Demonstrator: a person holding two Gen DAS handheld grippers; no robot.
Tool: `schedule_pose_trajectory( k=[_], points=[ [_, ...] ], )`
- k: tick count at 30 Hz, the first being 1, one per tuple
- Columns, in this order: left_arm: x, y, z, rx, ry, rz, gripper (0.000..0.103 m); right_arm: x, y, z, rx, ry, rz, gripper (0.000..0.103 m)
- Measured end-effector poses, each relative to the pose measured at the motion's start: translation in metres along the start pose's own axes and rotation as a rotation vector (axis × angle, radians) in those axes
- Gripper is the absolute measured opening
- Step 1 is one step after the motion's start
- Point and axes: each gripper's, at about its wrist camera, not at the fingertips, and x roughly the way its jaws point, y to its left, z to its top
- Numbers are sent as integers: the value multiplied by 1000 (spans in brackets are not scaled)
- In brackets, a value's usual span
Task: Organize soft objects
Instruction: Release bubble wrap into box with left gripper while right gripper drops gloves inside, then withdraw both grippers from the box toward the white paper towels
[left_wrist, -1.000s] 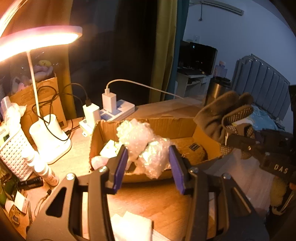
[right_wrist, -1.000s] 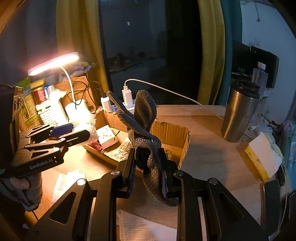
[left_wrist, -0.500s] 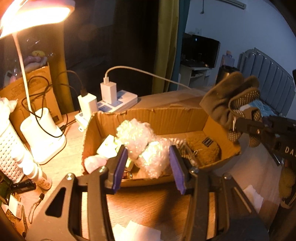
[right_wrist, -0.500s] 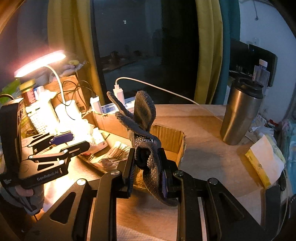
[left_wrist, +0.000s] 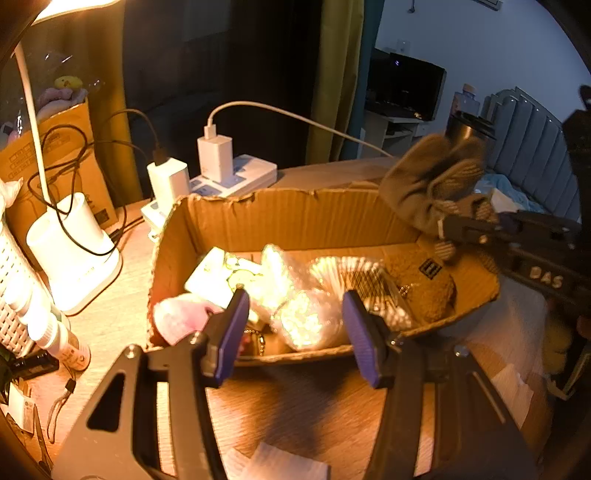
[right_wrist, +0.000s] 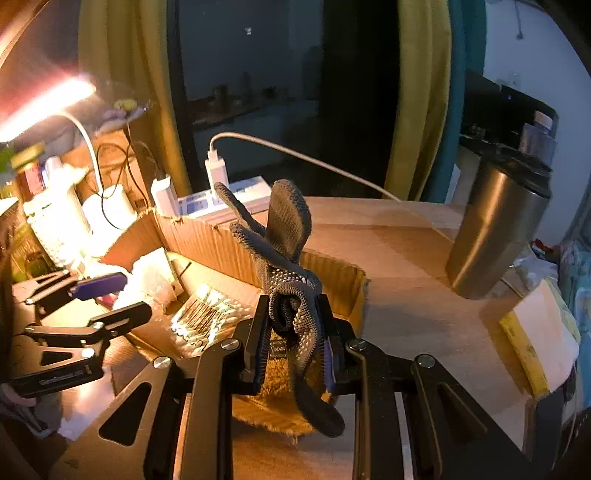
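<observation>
An open cardboard box (left_wrist: 295, 221) stands on the wooden table. It holds a clear bubble-wrap bundle (left_wrist: 306, 314), a pink soft item (left_wrist: 181, 317), a brown fuzzy item (left_wrist: 428, 284) and a cotton swab pack (right_wrist: 207, 314). My left gripper (left_wrist: 295, 332) is open over the box's near edge, the bundle lying between its fingers, apart from them. My right gripper (right_wrist: 295, 336) is shut on a grey dotted glove (right_wrist: 284, 236), held above the box's right end; the glove also shows in the left wrist view (left_wrist: 432, 181).
A lit desk lamp base (left_wrist: 70, 251), chargers in a power strip (left_wrist: 229, 177) and cables stand behind the box. A steel tumbler (right_wrist: 495, 229) and a yellow-edged sponge (right_wrist: 543, 332) are to the right. White tissue (left_wrist: 280, 461) lies near the front edge.
My left gripper has let go of the bubble-wrap bundle, which now lies in the box. My right gripper has carried the glove closer over the box's right end.
</observation>
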Motion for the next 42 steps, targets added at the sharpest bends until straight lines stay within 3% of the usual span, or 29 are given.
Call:
schedule_pose_trajectory(
  k=[8, 13, 15, 18, 21, 37, 42],
  points=[
    [-1, 2, 0, -4, 0, -18, 55, 28, 6, 3, -78, 40, -50, 25],
    [0, 2, -1, -1, 0, -21, 56, 33, -4, 3, -57, 42, -145, 38],
    [0, 2, -1, 1, 2, -22, 66, 28, -9, 3, -36, 33, -120, 38],
    [1, -1, -3, 12, 9, -35, 67, 20, -8, 2, -43, 11, -130, 40],
    [1, -1, -2, 10, 12, -37, 67, 12, -12, 2, -31, -10, -135, 50],
    [-20, -7, 3, 21, -31, -40, 68, -19, -13, -5, 2, -27, -117, 50],
    [-36, -9, 4, 21, -61, -35, 77, -34, -9, -8, 6, -45, -105, 51]
  ],
)
